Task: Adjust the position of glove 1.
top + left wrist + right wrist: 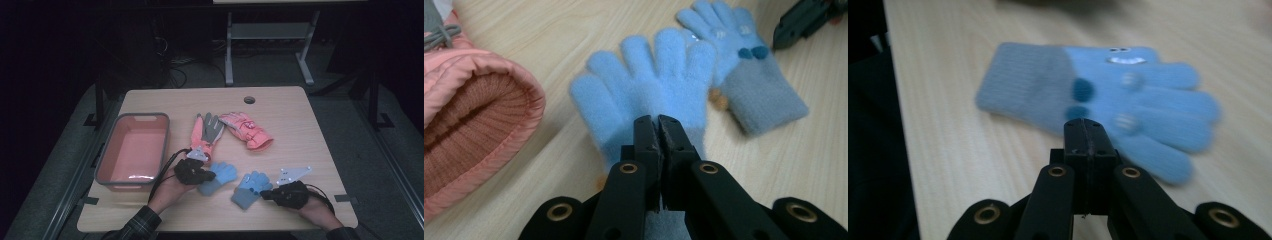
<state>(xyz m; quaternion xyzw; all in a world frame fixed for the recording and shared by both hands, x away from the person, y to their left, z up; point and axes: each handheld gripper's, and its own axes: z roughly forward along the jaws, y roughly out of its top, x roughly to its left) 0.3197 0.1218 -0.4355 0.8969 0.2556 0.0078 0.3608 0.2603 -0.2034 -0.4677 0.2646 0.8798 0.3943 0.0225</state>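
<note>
Left gripper [659, 120] pinching near blue glove [654, 90] at palm-cuff line; fingers aimed away. Right gripper [1087, 122] pressed together, on or just over second blue glove [1098, 95], grip unclear; lying crosswise on table [300, 125].

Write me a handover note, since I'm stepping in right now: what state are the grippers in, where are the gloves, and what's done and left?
Left gripper: jaws shut, over the left blue glove; whether they pinch its fabric I can't tell.
Right gripper: jaws shut with nothing between them, at the edge of the right blue glove.
Both blue gloves lie flat on the table, side by side.
Pink-and-grey glove and pink glove lie farther back.
Basket at left holds nothing.
Done: no glove binned yet.
Left: probably moving the gloves to the basket.
</note>
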